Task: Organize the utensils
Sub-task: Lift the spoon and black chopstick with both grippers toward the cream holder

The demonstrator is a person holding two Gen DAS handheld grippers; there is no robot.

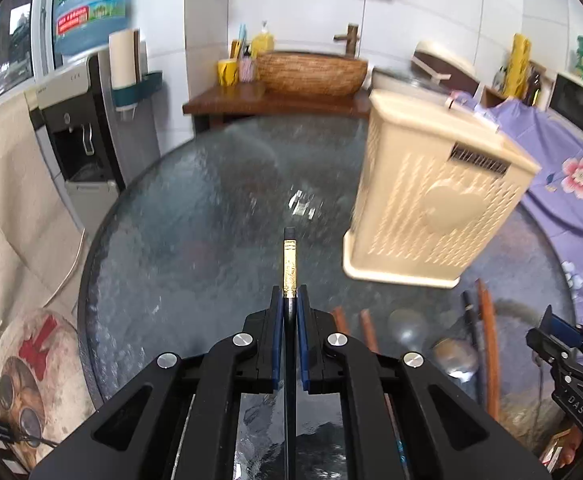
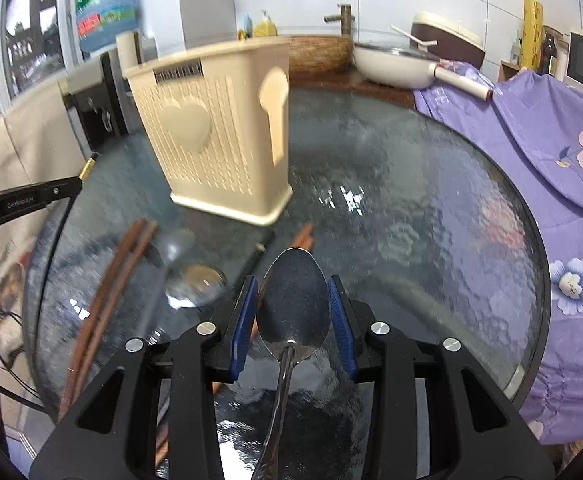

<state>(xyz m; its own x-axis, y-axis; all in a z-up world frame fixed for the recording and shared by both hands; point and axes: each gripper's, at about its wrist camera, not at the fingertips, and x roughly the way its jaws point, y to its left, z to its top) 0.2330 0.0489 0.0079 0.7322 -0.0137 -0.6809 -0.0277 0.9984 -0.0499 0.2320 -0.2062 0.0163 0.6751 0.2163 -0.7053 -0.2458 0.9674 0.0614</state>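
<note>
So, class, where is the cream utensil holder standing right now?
The cream utensil holder stands upright on the glass table, ahead-left in the right wrist view, beyond the loose chopsticks.

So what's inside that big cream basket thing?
Can't tell. The cream holder shows only its outer walls, a raised heart and a spoon shape, and small slits too fine to see through. Its top opening faces away, so whatever is inside stays hidden.

left gripper (image 1: pixel 290 300) fingers pinched tight on black gold-banded chopstick (image 1: pixel 290 264); right gripper (image 2: pixel 293 304) fingers clasping steel spoon (image 2: pixel 292 312) bowl, level.
</note>
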